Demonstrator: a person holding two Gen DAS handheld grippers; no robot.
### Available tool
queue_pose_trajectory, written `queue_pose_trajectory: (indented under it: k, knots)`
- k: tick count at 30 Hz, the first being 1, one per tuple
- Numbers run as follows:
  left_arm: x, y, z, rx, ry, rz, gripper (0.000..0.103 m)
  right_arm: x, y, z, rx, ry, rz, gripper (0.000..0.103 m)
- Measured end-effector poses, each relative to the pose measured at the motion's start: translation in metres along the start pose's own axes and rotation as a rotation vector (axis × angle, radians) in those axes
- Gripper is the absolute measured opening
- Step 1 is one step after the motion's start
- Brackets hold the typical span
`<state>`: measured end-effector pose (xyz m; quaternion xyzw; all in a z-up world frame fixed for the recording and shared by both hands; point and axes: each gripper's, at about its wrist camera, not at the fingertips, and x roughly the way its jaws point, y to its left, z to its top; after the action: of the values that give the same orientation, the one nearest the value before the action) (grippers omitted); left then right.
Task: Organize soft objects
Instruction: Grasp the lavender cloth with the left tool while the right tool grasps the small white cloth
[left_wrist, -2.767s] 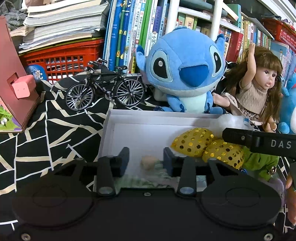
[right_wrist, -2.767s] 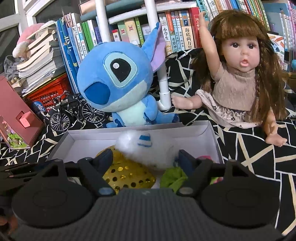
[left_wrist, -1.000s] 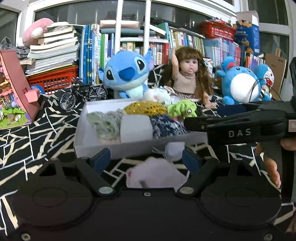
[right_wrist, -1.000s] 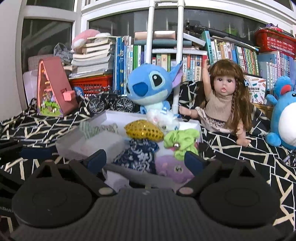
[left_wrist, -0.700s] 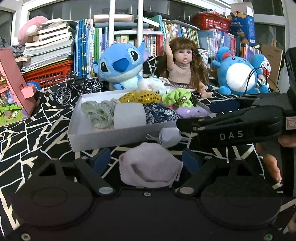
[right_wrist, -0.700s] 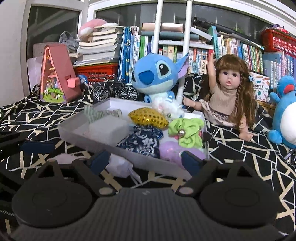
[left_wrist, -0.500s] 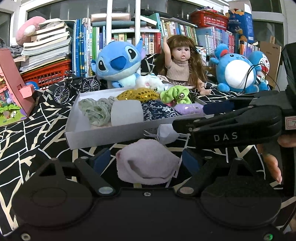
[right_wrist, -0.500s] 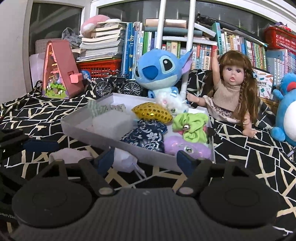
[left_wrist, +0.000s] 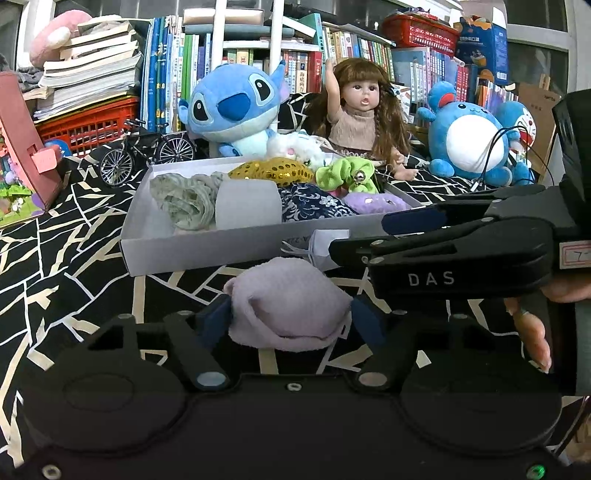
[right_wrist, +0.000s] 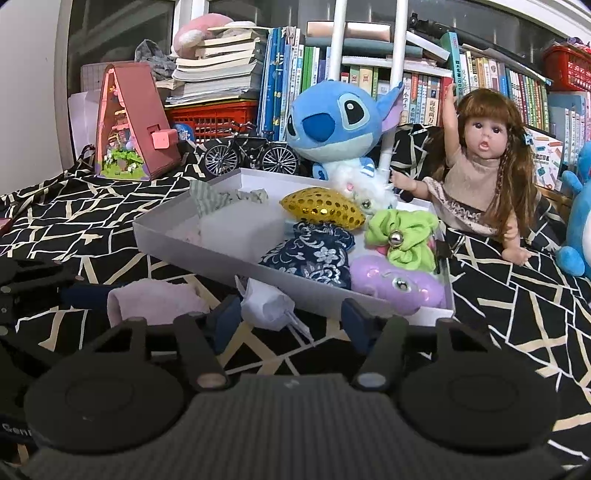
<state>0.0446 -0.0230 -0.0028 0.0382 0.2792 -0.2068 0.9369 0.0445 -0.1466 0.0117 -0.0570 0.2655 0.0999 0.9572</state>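
left gripper: closing, pads meeting pink cloth lying between them
right gripper: closing, white wad sitting by left pad, not clamped
box: sitting just behind both

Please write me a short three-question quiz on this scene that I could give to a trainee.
1. True or false: the pale pink soft pouch lies inside the white box.
2. Which item lies on the cloth just in front of the box's near wall, between the right gripper fingers? A) gold sequin pouch B) white crumpled pouch C) green scrunchie
3. Fill in: the purple plush lies in the box's near corner, on the side towards the ____.

Key
1. False: it lies outside on the patterned cloth, between the closing left gripper fingers.
2. B, the white crumpled pouch; those jaws are closing too.
3. Doll.
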Motion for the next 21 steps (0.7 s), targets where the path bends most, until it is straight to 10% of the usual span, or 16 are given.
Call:
queue_pose_trajectory:
  k: [21]
  knots:
    - [-0.002,0.002,-0.002,0.001,0.001,0.012,0.057,0.014,0.009,0.001,0.008,0.052,0.036,0.048]
